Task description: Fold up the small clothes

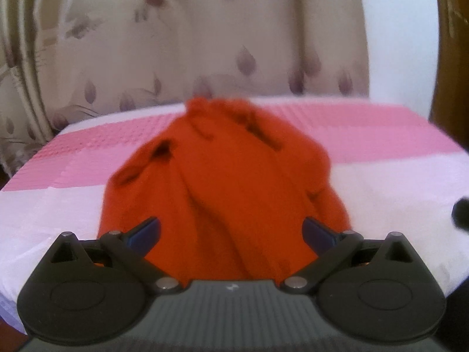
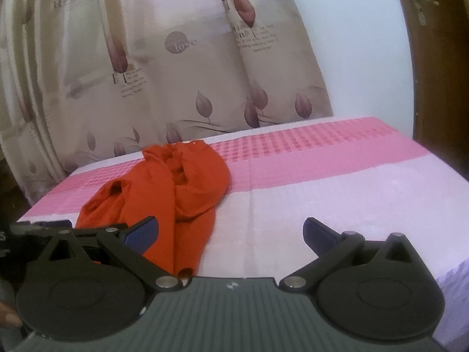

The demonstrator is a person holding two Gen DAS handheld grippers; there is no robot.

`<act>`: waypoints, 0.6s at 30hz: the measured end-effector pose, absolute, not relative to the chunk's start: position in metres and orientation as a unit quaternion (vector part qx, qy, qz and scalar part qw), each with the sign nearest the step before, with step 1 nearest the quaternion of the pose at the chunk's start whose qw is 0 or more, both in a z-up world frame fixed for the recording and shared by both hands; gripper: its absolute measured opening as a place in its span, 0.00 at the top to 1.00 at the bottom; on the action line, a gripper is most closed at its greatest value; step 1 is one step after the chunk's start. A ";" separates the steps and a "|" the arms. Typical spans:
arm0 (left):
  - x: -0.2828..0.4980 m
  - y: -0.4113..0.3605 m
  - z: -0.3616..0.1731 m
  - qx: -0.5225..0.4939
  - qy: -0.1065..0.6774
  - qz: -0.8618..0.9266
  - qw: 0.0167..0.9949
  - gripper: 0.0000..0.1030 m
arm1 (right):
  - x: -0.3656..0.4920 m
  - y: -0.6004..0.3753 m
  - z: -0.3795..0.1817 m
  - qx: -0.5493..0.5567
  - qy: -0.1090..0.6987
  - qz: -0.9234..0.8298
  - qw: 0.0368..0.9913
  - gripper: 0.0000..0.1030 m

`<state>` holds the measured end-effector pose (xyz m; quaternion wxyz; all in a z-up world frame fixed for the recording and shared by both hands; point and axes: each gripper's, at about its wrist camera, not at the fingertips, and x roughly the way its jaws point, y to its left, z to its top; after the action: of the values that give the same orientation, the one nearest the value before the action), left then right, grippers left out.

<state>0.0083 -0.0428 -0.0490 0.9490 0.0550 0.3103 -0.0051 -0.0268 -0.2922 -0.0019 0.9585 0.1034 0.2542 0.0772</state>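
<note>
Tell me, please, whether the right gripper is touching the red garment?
Apart: the right wrist view shows the open right gripper over bare cloth, the red garment lying left of it.

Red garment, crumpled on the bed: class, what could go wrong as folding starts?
1. The red garment is bunched and twisted, so a pinch may catch several layers at once.
2. It lies toward the left; the right gripper, jaws open over bare bedcover, might grab that cover instead.

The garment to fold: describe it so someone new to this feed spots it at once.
Find the bed with the pink and white cover in front of the leaf-print curtain. On its left part lies a crumpled red garment, bunched in folds. It is the only loose item on the cover, and the only red one.
</note>
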 end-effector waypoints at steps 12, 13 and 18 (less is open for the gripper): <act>-0.006 -0.051 -0.067 0.086 0.330 -0.054 0.939 0.00 | -0.030 -0.305 -0.012 0.117 0.259 0.067 0.957 0.00; -0.008 -0.053 -0.069 0.089 0.329 -0.062 0.938 0.00 | -0.031 -0.307 -0.013 0.118 0.259 0.066 0.956 0.00; -0.018 -0.053 -0.084 0.093 0.350 -0.101 0.927 0.01 | -0.032 -0.316 -0.019 0.125 0.263 0.057 0.955 0.00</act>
<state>-0.0176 -0.0525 -0.0843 0.9267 0.0925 0.3500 -0.1006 -0.0323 -0.3161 -0.0187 0.9549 0.1254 0.2629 0.0568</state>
